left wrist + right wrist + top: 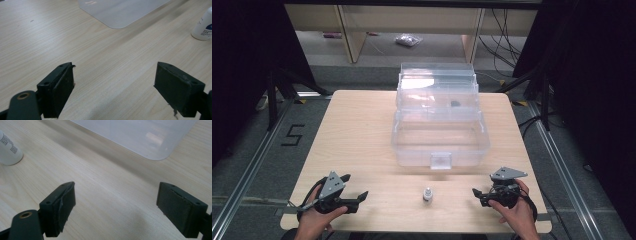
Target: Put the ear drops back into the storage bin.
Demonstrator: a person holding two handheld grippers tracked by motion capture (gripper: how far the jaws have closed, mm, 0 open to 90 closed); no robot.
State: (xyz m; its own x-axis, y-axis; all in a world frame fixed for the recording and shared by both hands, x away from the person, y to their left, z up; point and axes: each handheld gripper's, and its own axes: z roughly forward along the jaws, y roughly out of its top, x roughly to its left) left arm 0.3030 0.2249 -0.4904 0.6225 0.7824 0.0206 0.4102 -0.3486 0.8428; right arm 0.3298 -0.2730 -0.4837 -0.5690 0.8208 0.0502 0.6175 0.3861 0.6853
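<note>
White bottle [427,194] upright in high view | label legible in left gripper view [203,26]

Bare table [362,130] around small bottle [427,194]; clear box [439,145] behind it

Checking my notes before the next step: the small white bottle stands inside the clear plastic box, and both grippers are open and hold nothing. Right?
Not quite. The small white bottle stands on the table in front of the clear plastic box, between the left gripper and right gripper, as the high view shows. Both grippers are open and hold nothing.
</note>
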